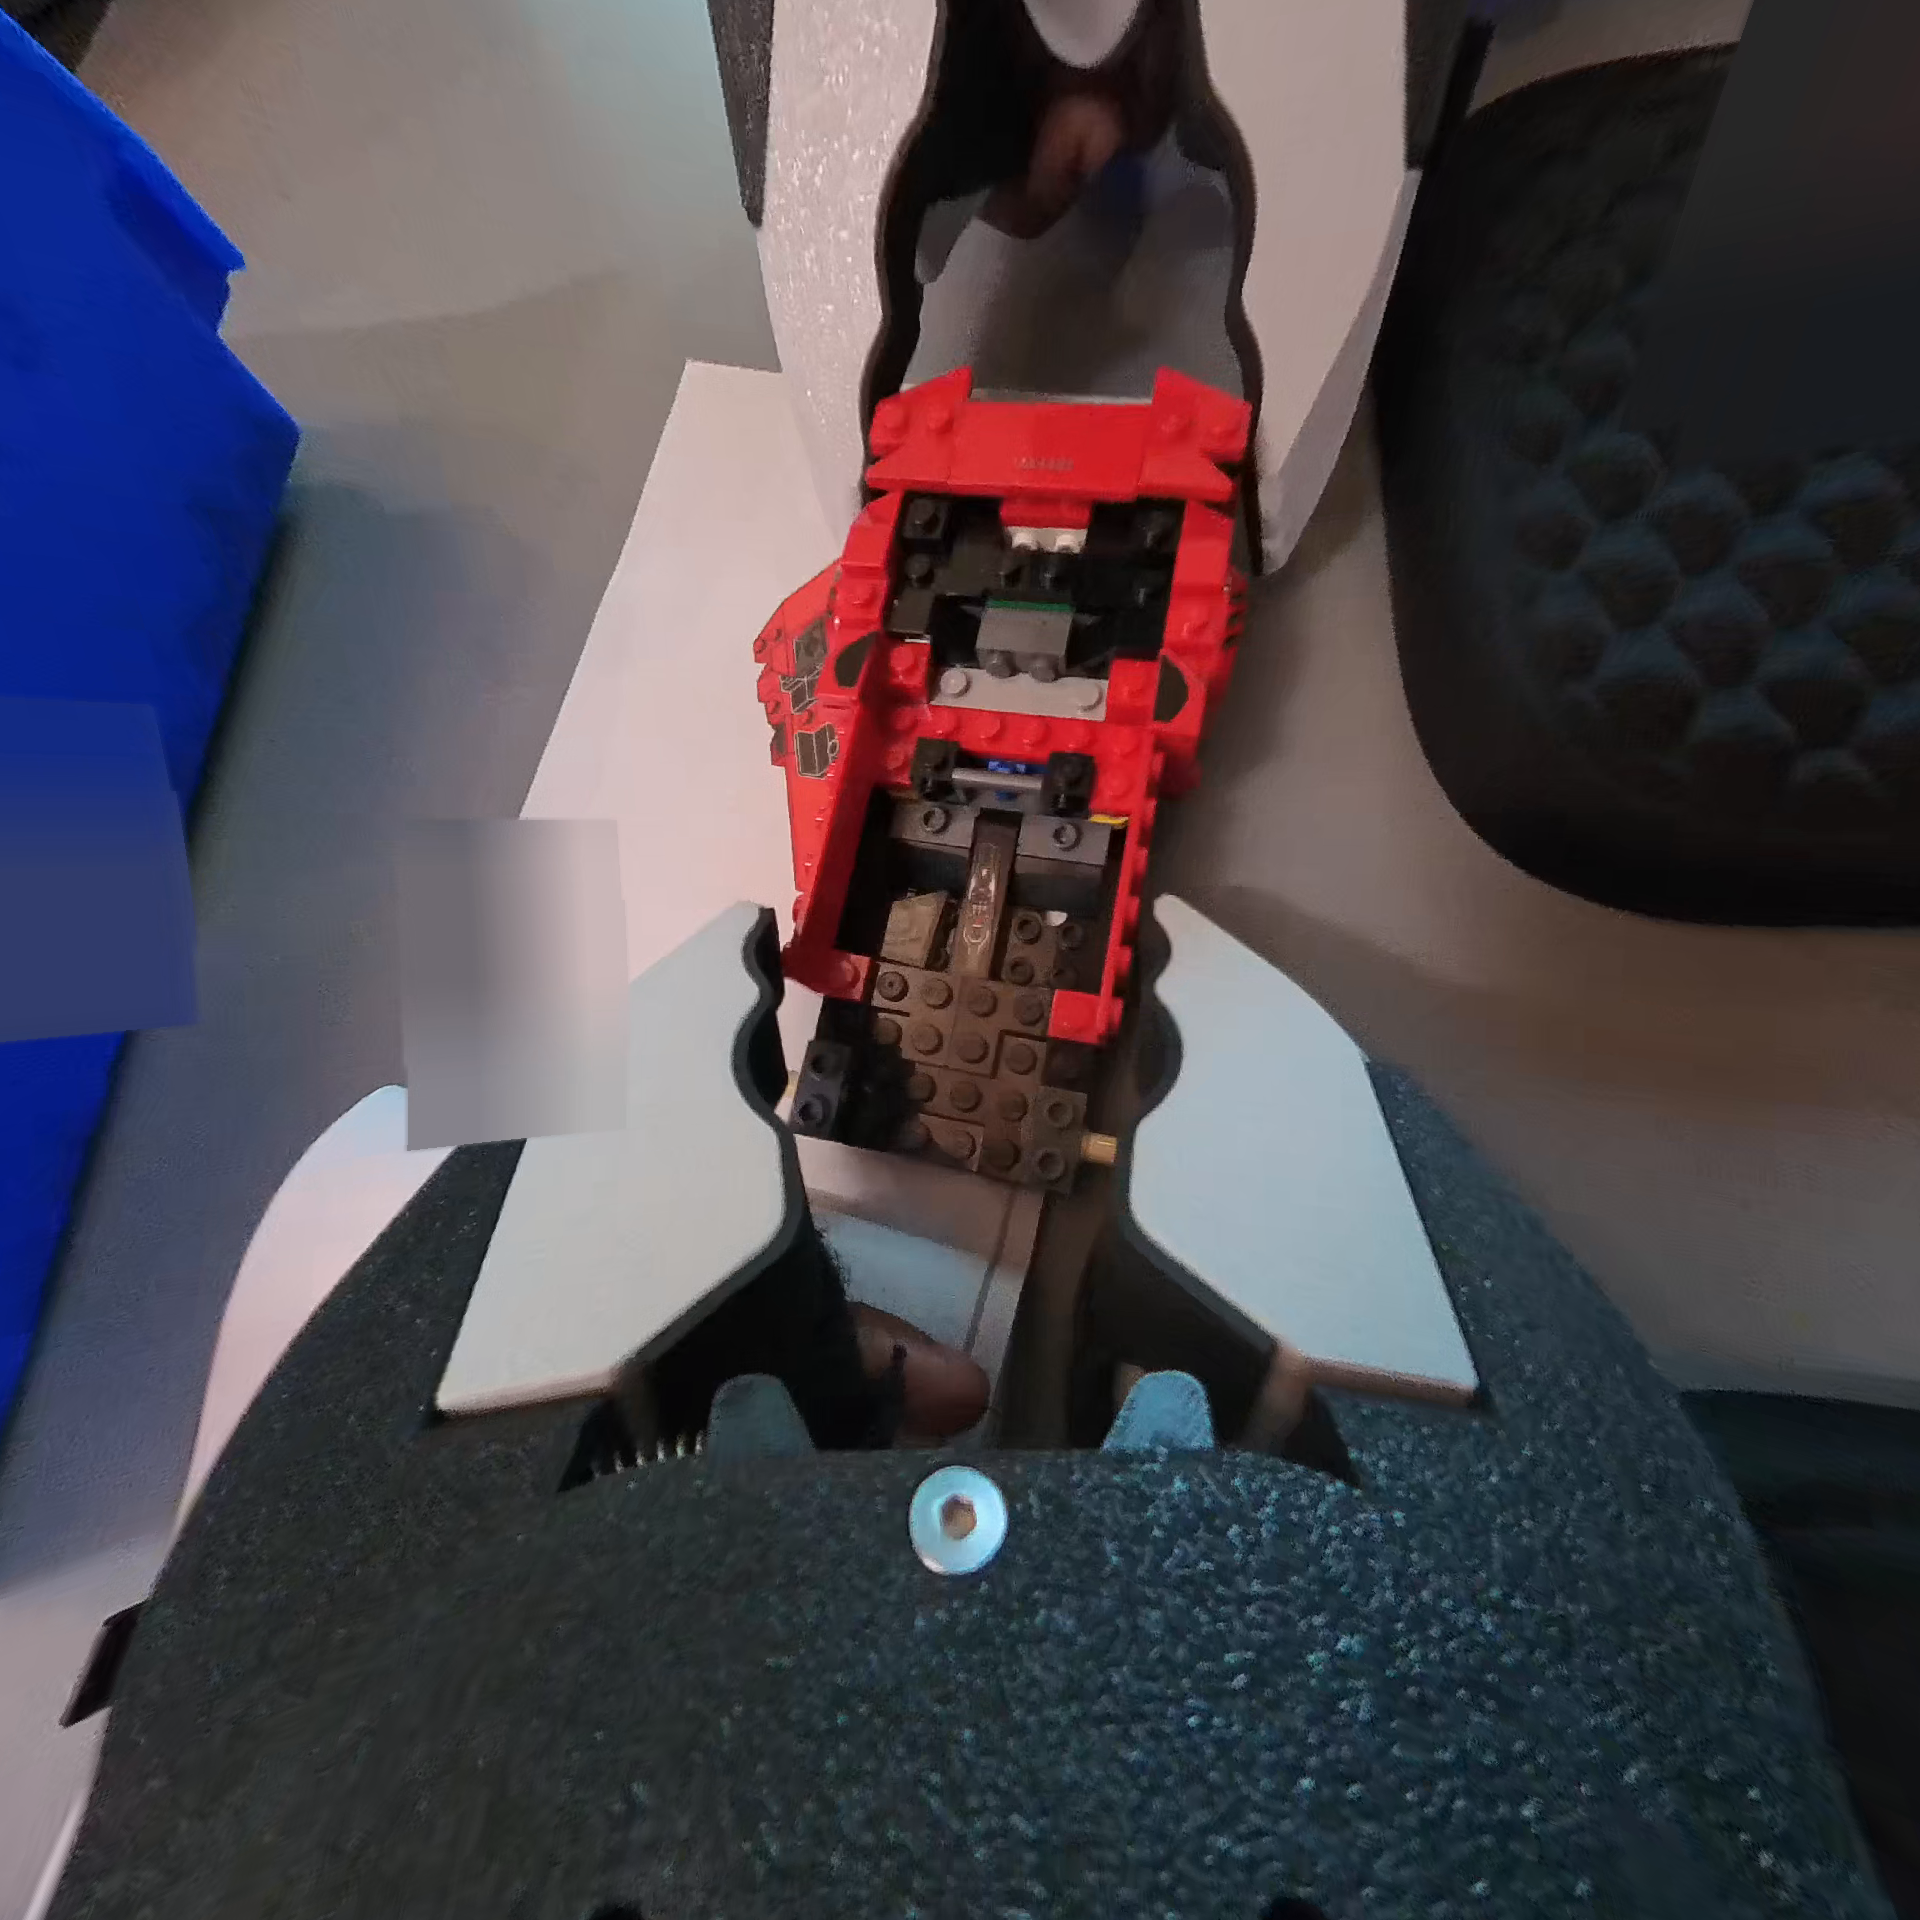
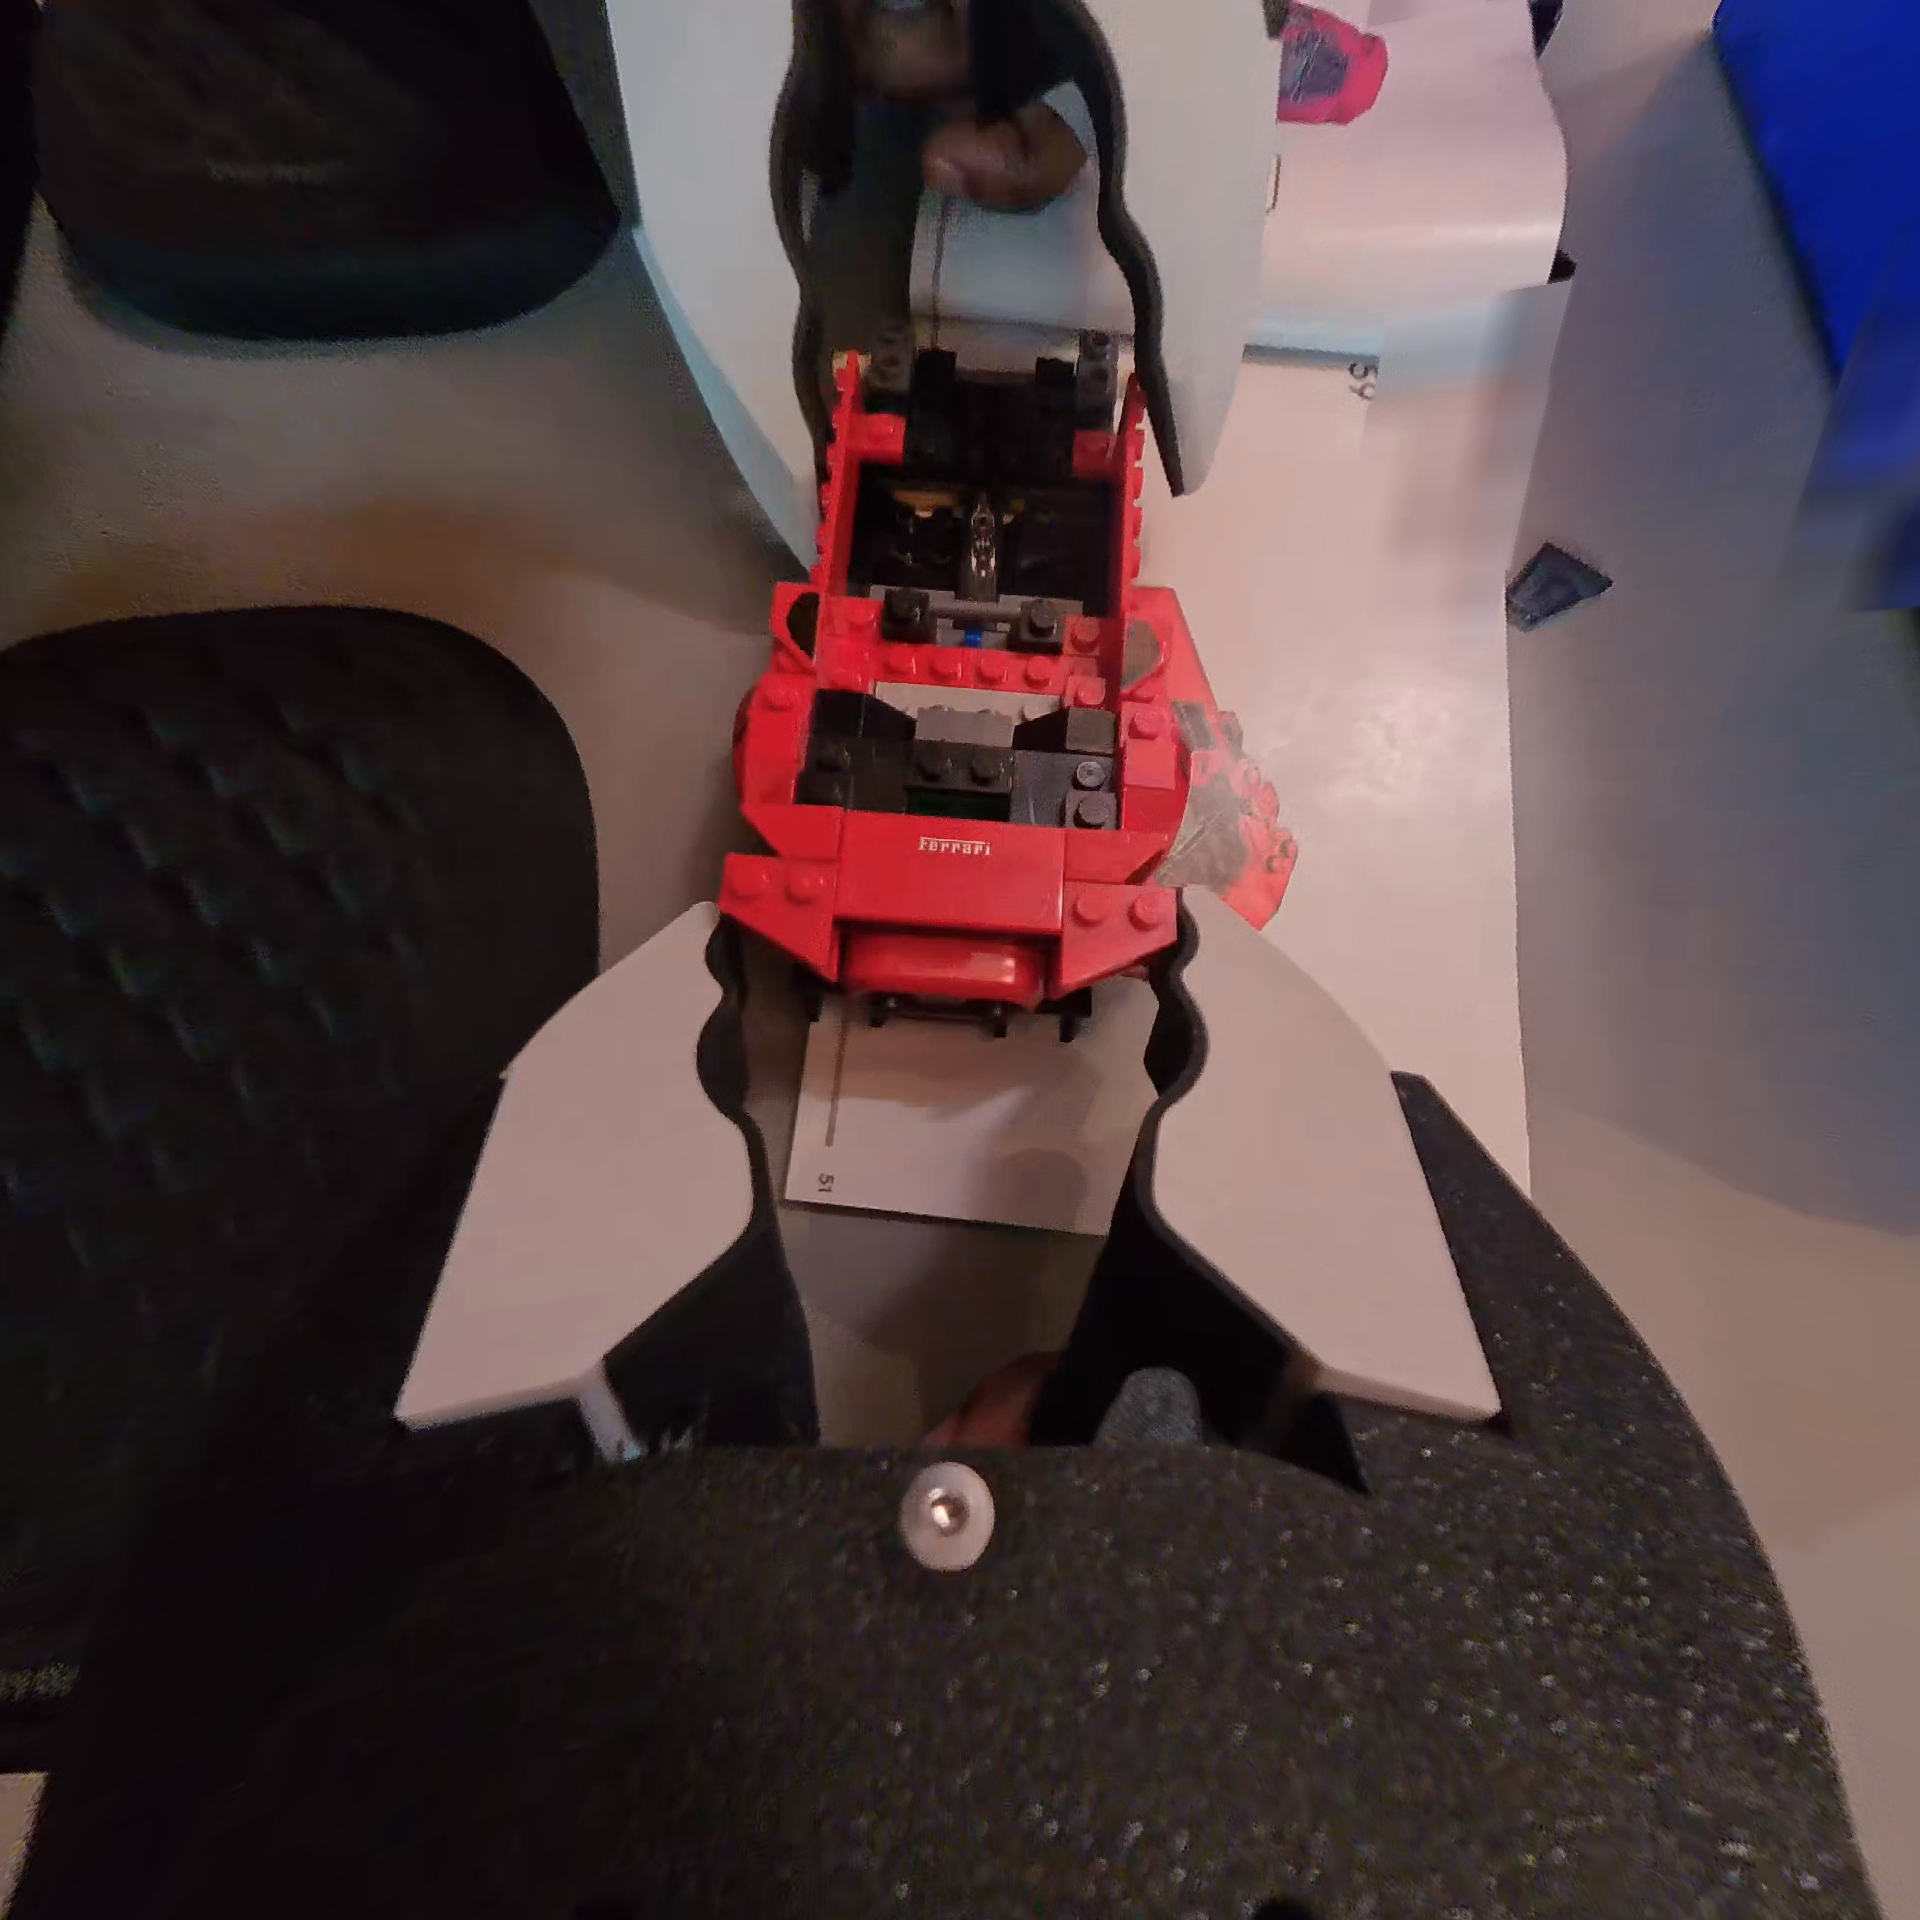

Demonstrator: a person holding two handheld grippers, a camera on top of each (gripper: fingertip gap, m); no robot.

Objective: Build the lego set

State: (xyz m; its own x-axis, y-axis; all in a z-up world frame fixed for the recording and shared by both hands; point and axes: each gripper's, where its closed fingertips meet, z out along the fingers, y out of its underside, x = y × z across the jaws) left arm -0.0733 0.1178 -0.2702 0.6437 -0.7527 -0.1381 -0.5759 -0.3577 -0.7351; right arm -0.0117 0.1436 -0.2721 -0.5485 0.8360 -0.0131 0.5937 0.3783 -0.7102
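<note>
car (image 1: 997, 790) between claws, on booklet (image 2: 956, 1132)

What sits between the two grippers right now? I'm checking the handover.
The red lego car spans the gap, one end within the left gripper, the other within the right gripper. Both wrist views show it.

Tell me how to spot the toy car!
Look at the white table, between the dark bumpy mat and the blue bin. Two grey grippers face each other there, the left and the right, and the car sits between them, one at each end. It is the only red thing made of studded bricks, with a black open middle and no roof.
</note>
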